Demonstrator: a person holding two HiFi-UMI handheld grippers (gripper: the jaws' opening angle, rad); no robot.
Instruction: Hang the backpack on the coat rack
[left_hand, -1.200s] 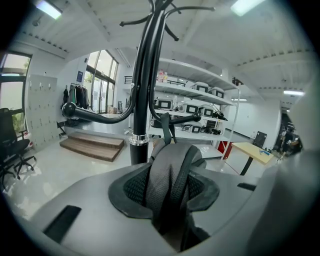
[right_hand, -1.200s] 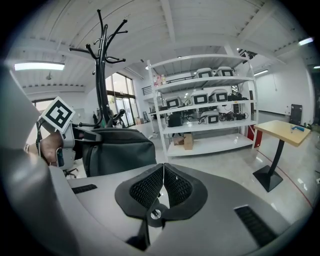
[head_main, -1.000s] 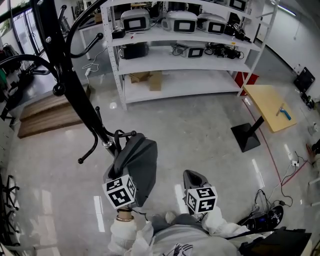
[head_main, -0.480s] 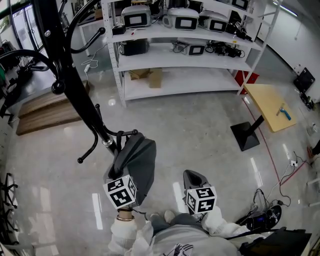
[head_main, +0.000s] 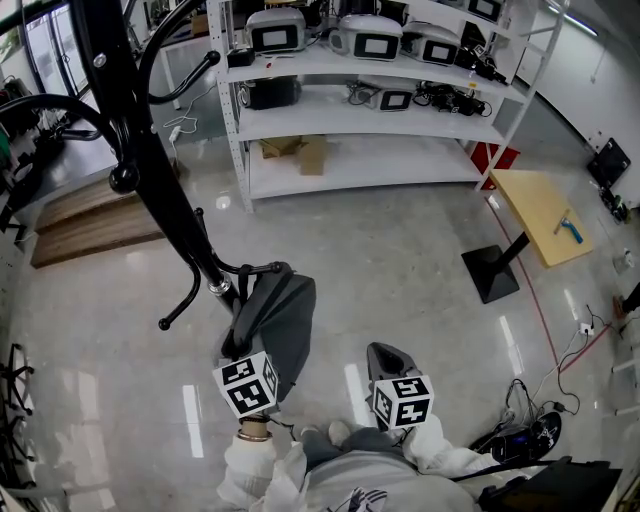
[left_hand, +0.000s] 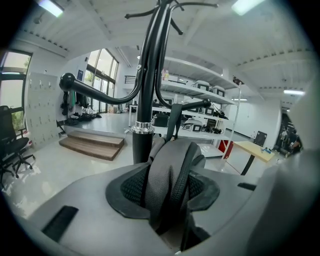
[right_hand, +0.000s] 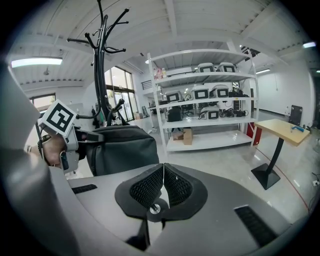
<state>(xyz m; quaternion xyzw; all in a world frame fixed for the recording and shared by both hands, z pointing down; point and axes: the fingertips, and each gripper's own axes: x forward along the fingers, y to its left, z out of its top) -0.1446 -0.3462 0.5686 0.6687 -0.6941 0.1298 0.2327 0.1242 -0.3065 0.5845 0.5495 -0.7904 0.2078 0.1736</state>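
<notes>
Barely anything has shifted over the last second: the backpack (head_main: 278, 318) sits a touch closer under the lower hook (head_main: 255, 268) of the coat rack (head_main: 150, 170), and both hands look as they did.

The left claw (left_hand: 167, 186) is clamped on a padded grey strap of the backpack and holds the bag up beside the pole. In the left gripper view a thin dark loop rises from the bag's top to the hook arm, so the loop seems to be over it already, though I cannot be sure it is seated. The right claw (right_hand: 162, 187) is empty with its jaws together, at about 4 o'clock from the bag.

I judge this to be the last part of the hanging step. The next move probably calls for easing the bag down until the hook takes the weight, then letting go of the strap. The hook is short, so the loop could slide off if the bag swings.

A white shelf unit (head_main: 370, 100) of equipment stands at 12 o'clock, a small wooden table (head_main: 545, 210) at 2 o'clock, wooden steps (head_main: 90, 225) at 10 o'clock and floor cables (head_main: 530, 430) at 4 o'clock, all well apart. Only the rack's other hooks crowd the bag.
</notes>
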